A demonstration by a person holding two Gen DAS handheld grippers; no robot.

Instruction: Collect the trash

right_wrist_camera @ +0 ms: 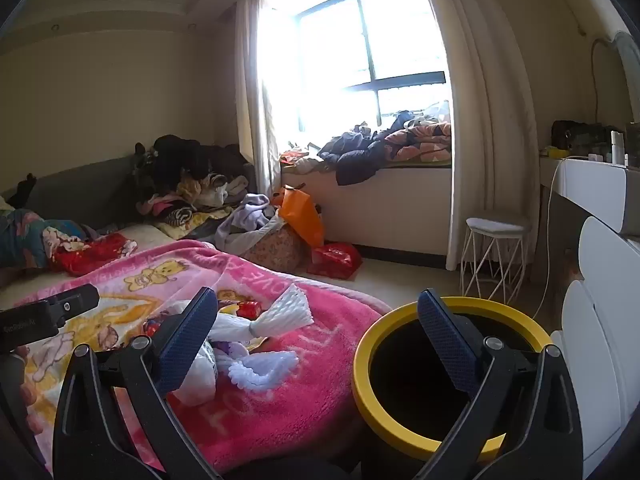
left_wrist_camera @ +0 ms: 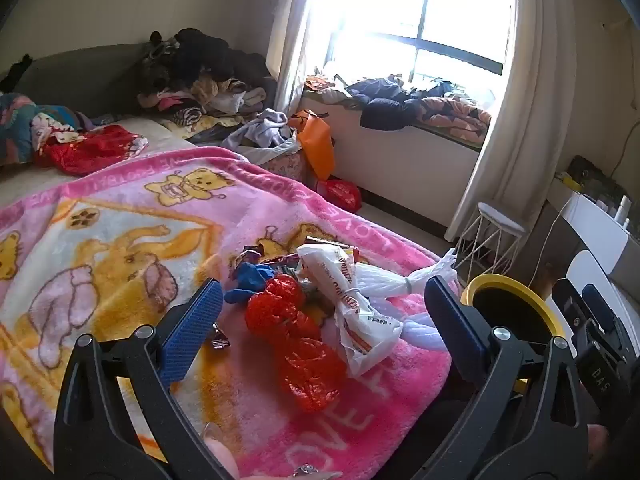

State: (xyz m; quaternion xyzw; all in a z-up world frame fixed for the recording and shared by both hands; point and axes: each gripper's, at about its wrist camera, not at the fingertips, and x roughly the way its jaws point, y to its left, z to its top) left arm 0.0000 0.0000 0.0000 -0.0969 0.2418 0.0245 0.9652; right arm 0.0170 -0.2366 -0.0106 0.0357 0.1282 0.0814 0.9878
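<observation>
**A:** Where's the trash?

**B:** Heaped near the corner of the pink blanket (left_wrist_camera: 132, 216) on the bed — a crumpled red plastic bag (left_wrist_camera: 294, 340), a white printed wrapper (left_wrist_camera: 352, 312) lying partly across it, a blue scrap (left_wrist_camera: 244, 280) just to the left, and white foam netting (left_wrist_camera: 404, 284) reaching toward the blanket's edge.

**A:** And the bin?

**B:** A black bin with a yellow rim (right_wrist_camera: 362, 364) stands on the floor, just beside that corner of the bed.

**A:** The left claw?

**B:** The left claw (left_wrist_camera: 324, 328) hangs over the pile, tilted down, fingers spread wide with nothing between the pads — the red bag and wrapper lie below the gap.

**A:** The right one?

**B:** The right claw (right_wrist_camera: 316, 344) is also wide apart and empty. Its left finger (right_wrist_camera: 186, 344) sits over the foam netting (right_wrist_camera: 280, 312), its right finger (right_wrist_camera: 450, 344) over the bin's mouth.
</observation>
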